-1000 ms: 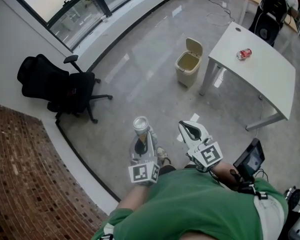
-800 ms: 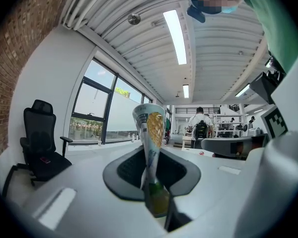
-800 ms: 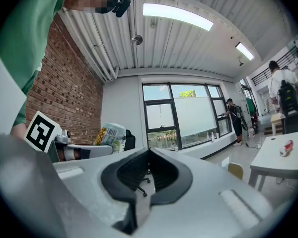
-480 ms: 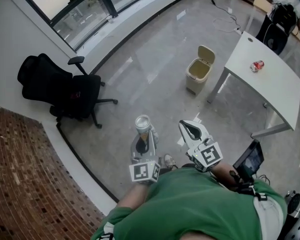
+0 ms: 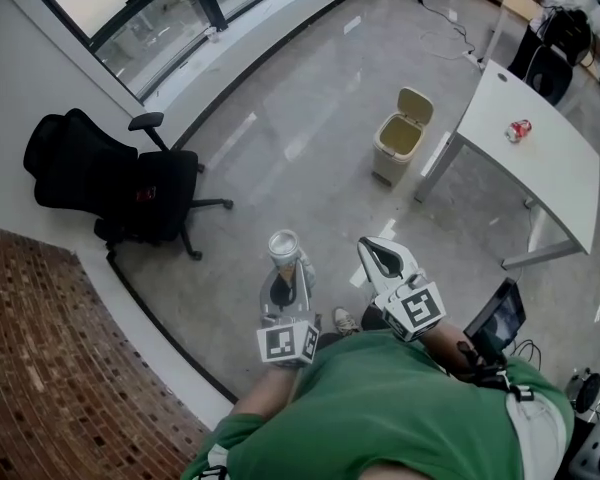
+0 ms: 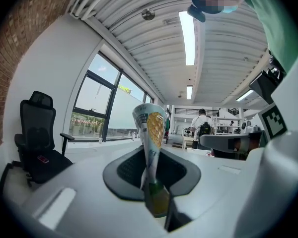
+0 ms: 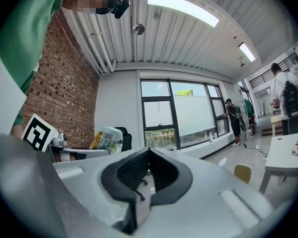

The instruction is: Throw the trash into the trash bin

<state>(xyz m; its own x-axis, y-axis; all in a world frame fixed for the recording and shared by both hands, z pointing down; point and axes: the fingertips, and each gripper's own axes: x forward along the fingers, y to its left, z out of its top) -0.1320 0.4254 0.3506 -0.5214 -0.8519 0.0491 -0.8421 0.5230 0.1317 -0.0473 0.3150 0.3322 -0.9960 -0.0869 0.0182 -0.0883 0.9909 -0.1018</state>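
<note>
Trash here is a can (image 6: 153,133), tall and pale, with a silvery round top. Its side is white with green-blue patches and a yellow, scaly print like a pineapple. From my left gripper view it narrows sharply towards the bottom, where it looks pinched in. My right gripper view catches a barcode on its side; I cannot read any brand or words on it.

My left gripper (image 5: 292,273) is clamped on the can's lower end and holds it upright in front of me, above the floor. My right gripper (image 5: 370,251) sits just beside it with its jaws pressed together and nothing between them.

The bin (image 5: 400,138) stands well apart from the can, cream-coloured, lid tipped up, just beside the leg of the white table (image 5: 555,183). A red can (image 5: 519,130) lies on the table. A black chair (image 5: 110,183) stands by the window on my left.

Against a second ago, the bin and table have slid to the right in my head view, and the red can with them. Both grippers sit at the same spot in that view, and the grip on the can is unchanged.
</note>
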